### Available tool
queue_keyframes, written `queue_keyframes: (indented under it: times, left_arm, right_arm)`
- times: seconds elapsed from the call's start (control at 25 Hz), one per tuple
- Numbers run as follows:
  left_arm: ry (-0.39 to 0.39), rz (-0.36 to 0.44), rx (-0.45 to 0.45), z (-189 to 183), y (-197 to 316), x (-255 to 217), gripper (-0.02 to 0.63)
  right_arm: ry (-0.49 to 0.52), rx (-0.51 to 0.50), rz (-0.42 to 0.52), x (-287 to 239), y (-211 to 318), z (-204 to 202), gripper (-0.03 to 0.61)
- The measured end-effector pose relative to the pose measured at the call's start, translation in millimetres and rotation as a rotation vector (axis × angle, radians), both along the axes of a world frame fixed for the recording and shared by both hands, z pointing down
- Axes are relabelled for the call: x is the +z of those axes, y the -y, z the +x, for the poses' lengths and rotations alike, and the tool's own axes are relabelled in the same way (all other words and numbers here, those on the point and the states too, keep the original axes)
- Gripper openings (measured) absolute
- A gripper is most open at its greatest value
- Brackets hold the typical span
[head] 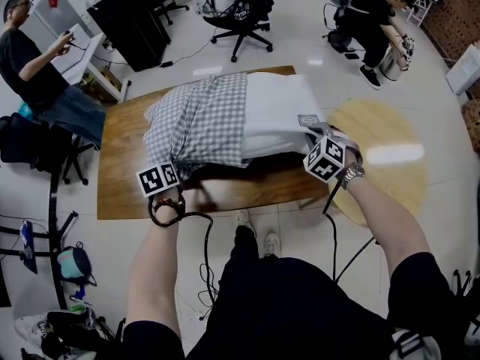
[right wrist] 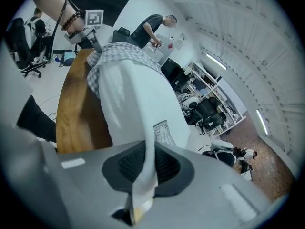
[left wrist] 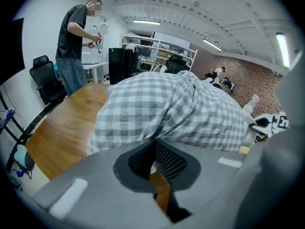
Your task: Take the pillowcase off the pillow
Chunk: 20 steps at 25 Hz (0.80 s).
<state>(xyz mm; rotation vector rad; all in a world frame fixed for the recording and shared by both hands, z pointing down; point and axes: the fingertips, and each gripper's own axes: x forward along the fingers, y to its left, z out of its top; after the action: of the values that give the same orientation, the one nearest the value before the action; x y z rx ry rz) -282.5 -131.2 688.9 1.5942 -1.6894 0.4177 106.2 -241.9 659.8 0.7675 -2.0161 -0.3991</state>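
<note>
Grey-and-white checked cotton: pillowcase point(head: 199, 118), on the desk point(head: 124, 175), drawn partway off. We record it covering only the end of the pillow point(head: 277, 107) toward the desk's left end. The pillow's other end lies bare and white toward the desk's right end.

Item, left gripper point(left wrist: 155, 146): clenched tight at the desk's near edge. Checked cloth gathers in pleats into its tips, so we take it to be pinching the pillowcase hem.

Item, right gripper point(right wrist: 145, 163): clamped on a fold of plain white fabric at the pillow's bare end, close to the sewn label point(right wrist: 164, 132). It holds the pillow, not the pillowcase.

Relation that governs the coming move: the pillow's long axis runs along the desk, from one gripper to the other. The pillowcase lies wholly on the left gripper's side of the right gripper, and the left hand is the nearer to it. We judge that the two grips must part along that axis, checked cloth going toward the desk's left end and white pillow toward its right. A slip of the thin hem from the left gripper looks the likeliest fault.

Surface: brown wooden desk, varnished, bare along its near edge.

Room: glossy white floor point(head: 300, 43). A pale round table point(head: 390, 163) stands just beside the desk's right end. Beyond the desk's far edge we note a black chair point(head: 240, 13), a standing person point(head: 34, 58), a crouching person point(head: 375, 17) and a brick wall point(head: 459, 10).
</note>
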Motion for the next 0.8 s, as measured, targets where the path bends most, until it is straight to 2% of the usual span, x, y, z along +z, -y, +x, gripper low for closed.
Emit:
queue_keyframes:
  times: [0.16,0.28,0.56,0.68,0.8]
  left_arm:
    - [0.000,-0.003,-0.017,-10.6,-2.6,-2.8,0.003]
    - [0.007,-0.006,-0.008,-9.4,-3.5,-3.6,0.003]
    - [0.080,-0.004,0.061,3.9,-7.3,-11.4,0.011]
    - [0.150,0.027,0.074,6.4,-6.7,-29.1,0.008]
    - [0.179,0.068,0.086,14.0,-4.2,-47.6,0.008]
  right_arm:
    - [0.008,0.006,-0.014,-0.9,-2.1,3.0,0.037]
    - [0.043,0.007,-0.068,0.8,-8.7,-1.1,0.042]
    - [0.186,-0.050,-0.229,-2.8,-30.2,-15.9,0.209]
    - [0.250,-0.099,-0.259,-12.5,-44.9,-21.3,0.230]
    - [0.286,-0.119,-0.256,-23.1,-53.6,-22.6,0.230]
